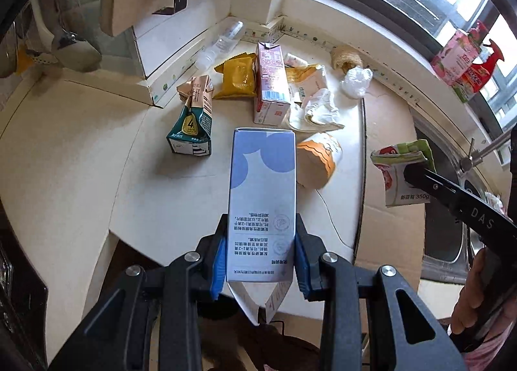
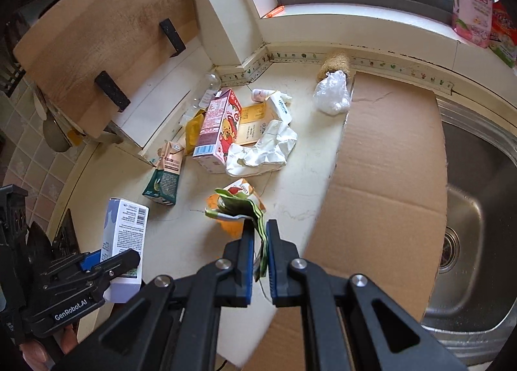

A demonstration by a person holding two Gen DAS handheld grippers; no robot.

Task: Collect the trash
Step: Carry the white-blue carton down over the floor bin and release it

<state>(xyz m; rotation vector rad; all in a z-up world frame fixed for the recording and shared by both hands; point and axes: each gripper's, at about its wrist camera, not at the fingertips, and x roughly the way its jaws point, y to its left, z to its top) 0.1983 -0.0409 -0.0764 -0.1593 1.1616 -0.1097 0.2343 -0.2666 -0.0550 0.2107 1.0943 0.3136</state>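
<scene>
My left gripper [image 1: 260,235] is shut on a tall pale-blue and white carton [image 1: 262,183], held above the cream counter [image 1: 80,151]; the right wrist view shows the same carton [image 2: 124,232] at its lower left. My right gripper [image 2: 260,235] is shut on a crumpled green and white wrapper [image 2: 240,208], lifted off the counter; the left wrist view shows that wrapper [image 1: 400,170] at its right. On the counter lie a pink juice carton [image 1: 269,83], a crushed green carton [image 1: 192,119], a yellow packet [image 1: 237,75], white crumpled paper [image 1: 318,111], an orange and white cup [image 1: 318,161] and a clear bottle [image 1: 219,45].
A flattened cardboard sheet [image 2: 387,158] covers the counter beside the steel sink [image 2: 475,209]. A white plastic bag ball [image 2: 332,93] and a fibre scrubber [image 2: 334,62] sit near the wall. A wooden board [image 2: 97,35] hangs at the left. Pink packets [image 2: 473,3] stand on the windowsill.
</scene>
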